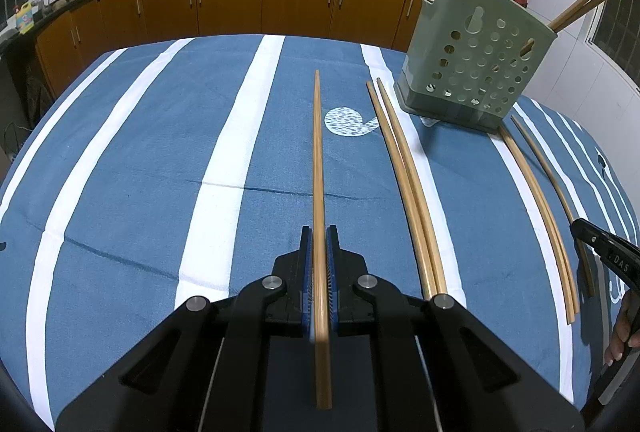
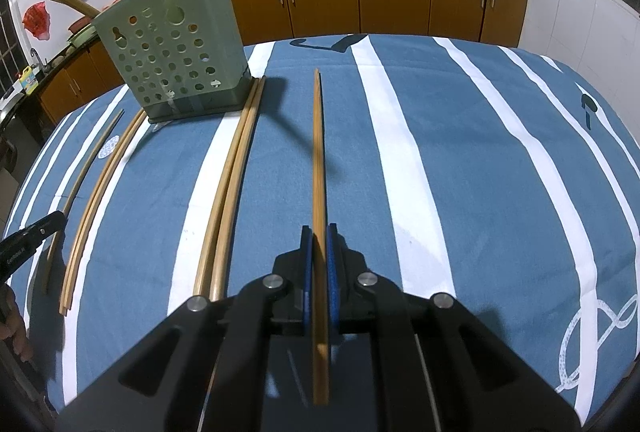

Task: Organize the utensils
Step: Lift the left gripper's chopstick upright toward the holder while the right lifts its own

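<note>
Cloth: a blue cotton tablecloth with white stripes (image 1: pixel 120 160) spreads under both my tongs.
Holder: the pale green perforated plastic utensil holder (image 1: pixel 476 52) stands ahead and to the right of my left tongs, ahead-left of my right tongs; a few chopsticks already lean inside it.
Left tongs (image 1: pixel 319 232): clamped on one long bamboo chopstick (image 1: pixel 318 152), which runs straight forward between the blue pads, tip pointing out over the cloth.
Right tongs (image 2: pixel 319 232): likewise clamped on a single bamboo chopstick (image 2: pixel 318 152), seemingly raised, judging by its shadow on the cloth.
Loose chopsticks: one pair of bamboo chopsticks (image 1: pixel 404 184) lies just right of my left tongs; a second pair (image 1: pixel 540 216) lies beyond it, beside a lone darker one (image 1: pixel 554 180).
Risk: I grip each stick near its thick end, so the long front could pivot or droop when I tilt it.
Risk: a tip could strike the holder's rim or snag a hole, and tip the light holder.
</note>
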The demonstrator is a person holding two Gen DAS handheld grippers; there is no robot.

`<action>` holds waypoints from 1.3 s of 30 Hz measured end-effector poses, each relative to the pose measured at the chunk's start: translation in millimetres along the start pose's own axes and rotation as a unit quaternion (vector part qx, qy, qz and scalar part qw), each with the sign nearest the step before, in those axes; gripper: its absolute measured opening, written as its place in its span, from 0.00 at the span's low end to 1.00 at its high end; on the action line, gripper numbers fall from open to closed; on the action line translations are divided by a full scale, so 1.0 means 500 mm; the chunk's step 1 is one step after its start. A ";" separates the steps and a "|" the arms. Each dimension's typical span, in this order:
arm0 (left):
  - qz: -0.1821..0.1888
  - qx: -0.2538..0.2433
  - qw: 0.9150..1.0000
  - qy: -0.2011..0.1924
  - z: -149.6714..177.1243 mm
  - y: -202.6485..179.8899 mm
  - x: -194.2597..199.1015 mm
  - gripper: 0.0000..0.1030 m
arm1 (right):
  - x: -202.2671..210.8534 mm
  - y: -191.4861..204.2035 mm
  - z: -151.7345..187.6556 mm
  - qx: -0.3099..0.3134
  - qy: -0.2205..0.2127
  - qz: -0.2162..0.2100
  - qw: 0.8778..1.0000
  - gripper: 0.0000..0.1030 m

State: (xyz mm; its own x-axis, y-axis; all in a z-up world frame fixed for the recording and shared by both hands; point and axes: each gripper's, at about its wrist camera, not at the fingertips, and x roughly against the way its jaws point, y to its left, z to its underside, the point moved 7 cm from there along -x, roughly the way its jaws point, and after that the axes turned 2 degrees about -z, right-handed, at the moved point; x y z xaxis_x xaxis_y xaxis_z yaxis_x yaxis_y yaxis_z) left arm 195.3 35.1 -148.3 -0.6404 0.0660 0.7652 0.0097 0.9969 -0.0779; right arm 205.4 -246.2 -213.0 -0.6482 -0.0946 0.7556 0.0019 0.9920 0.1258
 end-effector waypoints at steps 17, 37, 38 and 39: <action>-0.003 -0.005 1.000 -0.028 -0.025 0.007 0.047 0.07 | 0.052 -0.015 -0.025 -0.004 -0.030 -0.004 1.000 0.08; 0.034 -0.011 0.992 -0.125 -0.204 0.007 0.185 0.07 | 0.217 0.007 -0.187 -0.002 -0.145 -0.033 0.989 0.08; 0.033 -0.016 0.990 -0.132 -0.211 0.004 0.194 0.07 | 0.235 0.013 -0.197 0.002 -0.155 -0.036 0.987 0.08; 0.031 -0.026 0.989 -0.145 -0.221 -0.004 0.209 0.07 | 0.249 0.018 -0.202 0.005 -0.162 -0.039 0.986 0.08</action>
State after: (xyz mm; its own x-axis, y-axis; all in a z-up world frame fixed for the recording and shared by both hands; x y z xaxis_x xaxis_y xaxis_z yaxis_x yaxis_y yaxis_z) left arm 212.9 44.8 2.5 -0.8305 0.1204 0.5439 0.0906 0.9926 -0.0814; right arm 201.7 -257.2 -52.8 -0.8553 -0.1404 0.4987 -0.0641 0.9839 0.1670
